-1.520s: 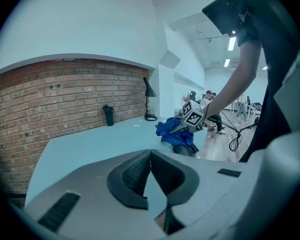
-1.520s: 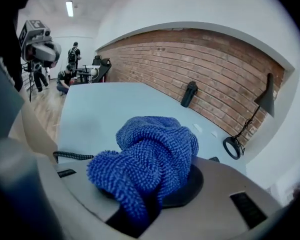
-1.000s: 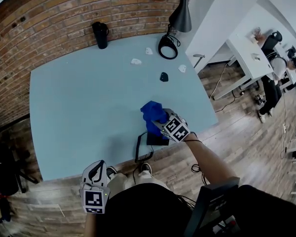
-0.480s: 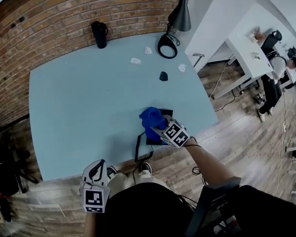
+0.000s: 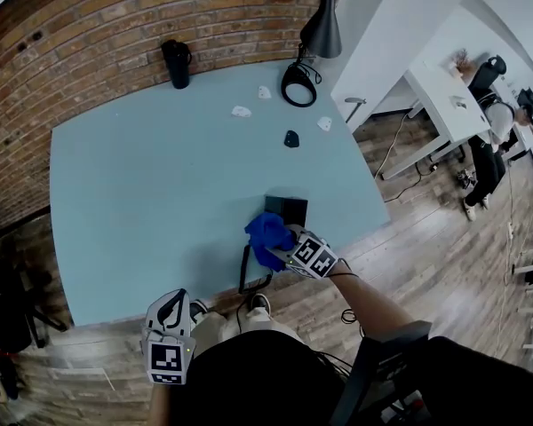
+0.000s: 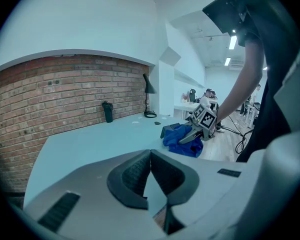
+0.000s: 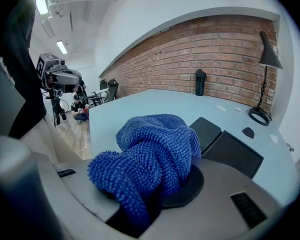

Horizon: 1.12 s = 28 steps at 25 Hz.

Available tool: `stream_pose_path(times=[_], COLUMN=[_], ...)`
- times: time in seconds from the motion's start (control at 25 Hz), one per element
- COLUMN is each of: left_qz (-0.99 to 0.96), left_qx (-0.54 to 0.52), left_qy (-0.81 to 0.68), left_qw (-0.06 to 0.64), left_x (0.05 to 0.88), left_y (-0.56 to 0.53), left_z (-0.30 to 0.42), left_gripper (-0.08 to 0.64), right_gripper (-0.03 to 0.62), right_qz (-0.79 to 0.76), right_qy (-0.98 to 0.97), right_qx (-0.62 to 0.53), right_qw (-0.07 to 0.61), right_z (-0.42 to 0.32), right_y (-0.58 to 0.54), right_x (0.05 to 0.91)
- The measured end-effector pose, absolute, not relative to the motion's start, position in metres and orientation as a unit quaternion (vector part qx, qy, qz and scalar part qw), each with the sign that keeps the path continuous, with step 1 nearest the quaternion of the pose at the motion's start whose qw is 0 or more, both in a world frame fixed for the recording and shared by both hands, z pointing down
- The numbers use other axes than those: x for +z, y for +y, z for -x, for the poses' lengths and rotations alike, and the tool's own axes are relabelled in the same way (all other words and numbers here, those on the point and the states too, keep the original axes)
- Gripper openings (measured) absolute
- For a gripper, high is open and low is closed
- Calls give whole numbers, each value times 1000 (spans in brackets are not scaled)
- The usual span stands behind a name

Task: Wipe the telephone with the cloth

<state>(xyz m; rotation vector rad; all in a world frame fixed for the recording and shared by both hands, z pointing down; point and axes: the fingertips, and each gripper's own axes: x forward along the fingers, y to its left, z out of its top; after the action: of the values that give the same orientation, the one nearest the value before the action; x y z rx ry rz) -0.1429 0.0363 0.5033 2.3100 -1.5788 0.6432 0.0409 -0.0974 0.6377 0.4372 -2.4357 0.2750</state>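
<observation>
my right gripper has dragged the blue cloth back toward the table's near edge, and the far end of the dark telephone now shows beyond it. my jaws are clamped on the bunched cloth, which rests on the telephone's near part. my left gripper hangs off the table's edge, jaws pressed together with nothing between.
</observation>
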Motion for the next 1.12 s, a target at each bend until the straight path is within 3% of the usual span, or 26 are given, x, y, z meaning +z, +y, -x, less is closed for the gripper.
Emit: stream_pose_path(times=[0.8, 1.0, 1.12], left_qz=[-801, -801, -801], left_qx=[229, 226, 225], left_qy=[-536, -538, -539], left_qw=[132, 131, 130], left_x=[505, 503, 501], left_y=[42, 43, 45], left_z=[136, 133, 132], left_gripper=[21, 21, 21], right_gripper=[141, 144, 147], right_qz=[-122, -105, -67], right_qy=[-925, -895, -906], right_qx=[156, 271, 235], right_qw=[325, 339, 345], right_z=[-31, -27, -22], right_y=[-37, -29, -26], right_x=[664, 663, 641])
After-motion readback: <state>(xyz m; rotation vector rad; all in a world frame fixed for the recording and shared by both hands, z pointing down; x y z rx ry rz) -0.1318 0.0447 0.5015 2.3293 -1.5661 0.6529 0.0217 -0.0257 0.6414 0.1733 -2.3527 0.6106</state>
